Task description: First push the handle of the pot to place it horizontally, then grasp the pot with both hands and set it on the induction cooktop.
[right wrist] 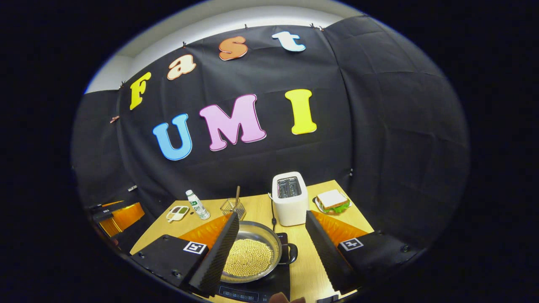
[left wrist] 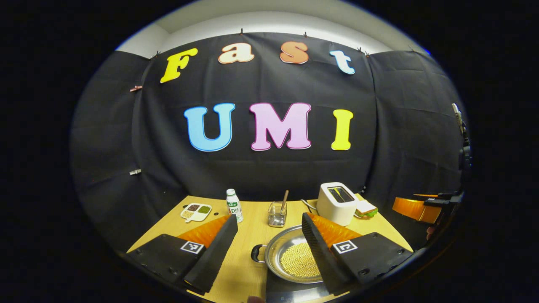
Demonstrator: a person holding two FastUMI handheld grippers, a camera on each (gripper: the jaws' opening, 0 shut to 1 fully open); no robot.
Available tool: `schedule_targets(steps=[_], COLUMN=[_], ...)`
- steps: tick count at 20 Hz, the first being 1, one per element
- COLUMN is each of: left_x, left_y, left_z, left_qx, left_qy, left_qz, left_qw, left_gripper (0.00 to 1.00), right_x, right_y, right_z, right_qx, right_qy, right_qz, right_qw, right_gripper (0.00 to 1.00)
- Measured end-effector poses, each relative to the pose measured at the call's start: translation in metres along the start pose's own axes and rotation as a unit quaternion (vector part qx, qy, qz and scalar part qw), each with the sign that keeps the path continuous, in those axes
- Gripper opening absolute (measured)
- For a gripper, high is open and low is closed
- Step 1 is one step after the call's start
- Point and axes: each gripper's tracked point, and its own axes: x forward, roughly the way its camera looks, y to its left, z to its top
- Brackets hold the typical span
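You see the pot (right wrist: 248,252) on the cooktop (right wrist: 252,290), with the toaster (right wrist: 289,198) behind it and the sandwich (right wrist: 332,200) to the toaster's right.

Evenly lit from overhead, sharp throughout (strong fisheye bending at the edges); soft glare on the steel pot (left wrist: 290,252), faint shadows.
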Motion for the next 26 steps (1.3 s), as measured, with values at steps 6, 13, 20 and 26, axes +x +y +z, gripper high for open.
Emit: schedule_targets(steps=[6, 13, 20, 26], left_x=[-0.027, -0.033, -0.038, -0.039], left_y=[-0.006, 0.002, -0.006, -0.016], left_z=[0.01, 0.006, 0.002, -0.001], left_qx=[-0.013, -0.016, -0.012, -0.012], left_qy=[-0.03, -0.024, -0.017, -0.008], left_qz=[0.008, 0.023, 0.016, 0.008], left_qw=[0.999, 0.999, 1.0, 1.0], left_gripper=[0.93, 0.93, 0.94, 0.93], right_x=[-0.029, -0.037, -0.042, -0.041], right_y=[-0.002, -0.001, -0.013, -0.022], right_z=[0.019, 0.016, 0.015, 0.013], right_qx=[0.003, 0.002, 0.008, 0.017], right_qy=[-0.049, -0.053, -0.05, -0.048], right_qz=[0.004, 0.005, -0.007, -0.016], right_qw=[0.999, 0.999, 0.999, 0.999], right_gripper=[0.98, 0.98, 0.98, 0.98])
